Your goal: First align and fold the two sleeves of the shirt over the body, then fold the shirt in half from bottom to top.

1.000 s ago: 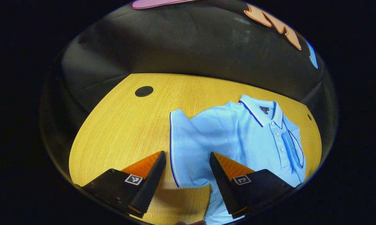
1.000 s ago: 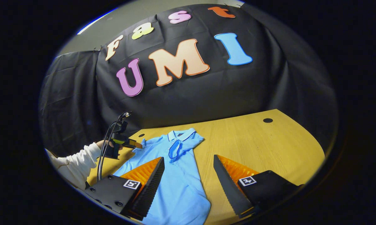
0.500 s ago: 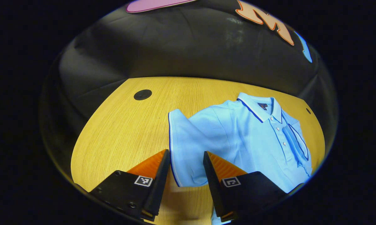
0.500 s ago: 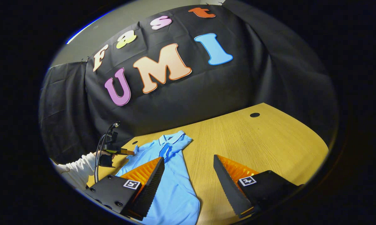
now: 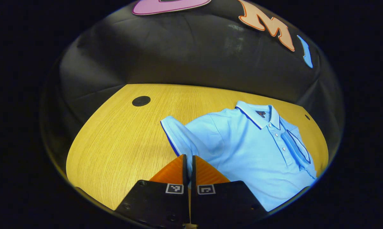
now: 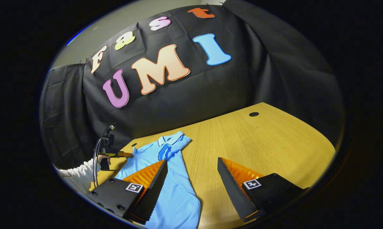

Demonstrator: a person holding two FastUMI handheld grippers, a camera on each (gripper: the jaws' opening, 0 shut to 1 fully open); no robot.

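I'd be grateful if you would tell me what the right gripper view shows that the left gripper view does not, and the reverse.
The right gripper view alone gives the right gripper, its fingers wide apart above the shirt's hem, and a white sleeve with the hand holding the left gripper. The left gripper view alone gives the close grip: the left gripper shut on the shirt's near sleeve, and the placket buttons. Both show the blue shirt on the wooden table.
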